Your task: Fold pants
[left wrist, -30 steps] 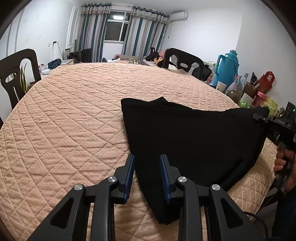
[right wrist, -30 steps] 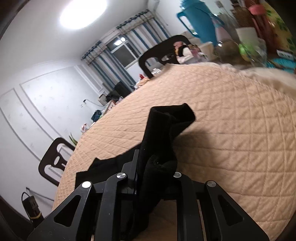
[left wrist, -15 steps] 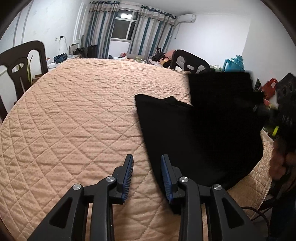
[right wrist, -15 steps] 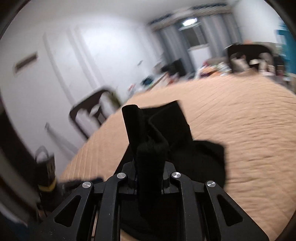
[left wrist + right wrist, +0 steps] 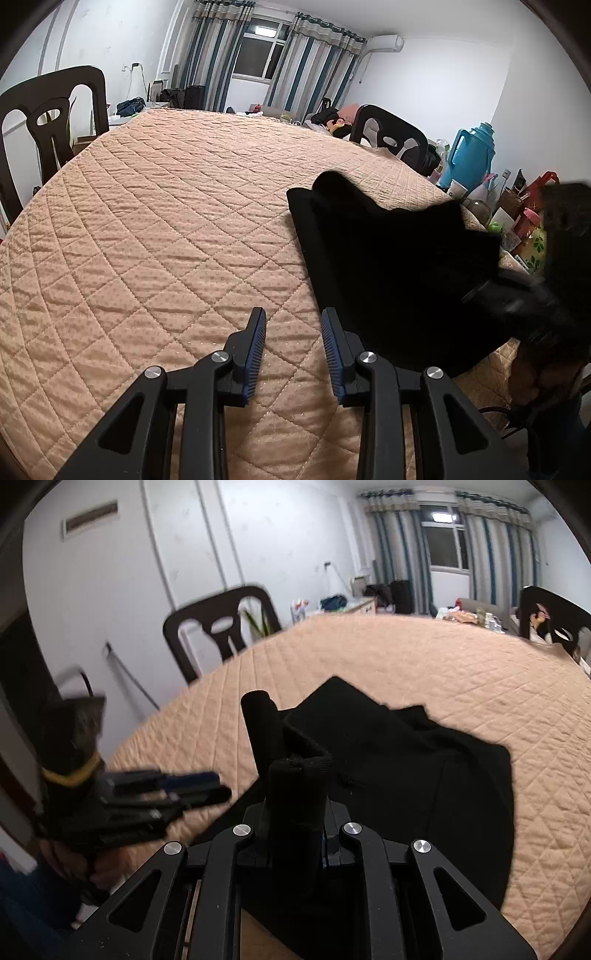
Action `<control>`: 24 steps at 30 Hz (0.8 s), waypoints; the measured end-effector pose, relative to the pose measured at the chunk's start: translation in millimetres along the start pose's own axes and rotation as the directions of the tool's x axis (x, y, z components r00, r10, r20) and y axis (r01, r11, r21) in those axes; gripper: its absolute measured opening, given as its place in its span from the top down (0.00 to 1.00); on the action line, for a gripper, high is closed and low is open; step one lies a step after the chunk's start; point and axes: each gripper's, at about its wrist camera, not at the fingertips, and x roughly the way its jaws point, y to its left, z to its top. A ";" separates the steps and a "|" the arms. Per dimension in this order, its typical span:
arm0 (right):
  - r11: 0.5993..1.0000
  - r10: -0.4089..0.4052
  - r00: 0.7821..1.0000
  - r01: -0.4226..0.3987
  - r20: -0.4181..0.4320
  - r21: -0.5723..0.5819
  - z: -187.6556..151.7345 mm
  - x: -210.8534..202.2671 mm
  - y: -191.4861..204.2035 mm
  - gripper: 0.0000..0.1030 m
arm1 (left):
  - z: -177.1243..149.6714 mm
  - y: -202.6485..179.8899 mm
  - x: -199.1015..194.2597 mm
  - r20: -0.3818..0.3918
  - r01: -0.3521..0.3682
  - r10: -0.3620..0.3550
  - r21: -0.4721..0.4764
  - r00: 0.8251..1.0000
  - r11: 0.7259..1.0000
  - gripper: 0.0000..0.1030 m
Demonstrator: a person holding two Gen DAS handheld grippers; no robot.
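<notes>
Black pants point(image 5: 391, 266) lie on the quilted peach table cover point(image 5: 166, 229), toward its right edge. My left gripper point(image 5: 293, 350) is open and empty, just left of the pants, low over the cover. My right gripper point(image 5: 297, 843) is shut on a bunched end of the pants point(image 5: 291, 775), holding it up over the rest of the garment point(image 5: 424, 771). The left gripper shows blurred at the left of the right wrist view point(image 5: 166, 794). The right gripper is a dark blur at the right of the left wrist view point(image 5: 517, 295).
Dark chairs stand at the table's left point(image 5: 48, 122) and far right point(image 5: 388, 136). A teal thermos point(image 5: 471, 155), cups and bags crowd a side surface to the right. The table's near right edge point(image 5: 509, 343) is close to the pants.
My right gripper has swung the held pants end up and leftward over the garment. My left gripper has shifted left, off the pants, staying open.
</notes>
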 end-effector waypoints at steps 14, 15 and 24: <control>0.987 0.160 0.984 -0.162 0.076 0.017 2.3 -13.7 6.9 0.56 | 1.9 5.6 -10.5 0.022 -0.014 0.014 -0.006 1.000 1.000 0.67; 0.988 0.152 0.983 -0.155 0.103 0.023 2.5 -21.0 3.2 0.56 | 3.2 5.3 -11.5 0.025 -0.013 0.013 -0.006 1.000 1.000 0.67; 0.975 -0.047 0.991 0.018 0.129 0.221 -26.8 -45.6 -66.7 0.69 | 26.3 -26.5 -11.4 0.064 0.051 -0.055 0.069 0.996 0.996 0.66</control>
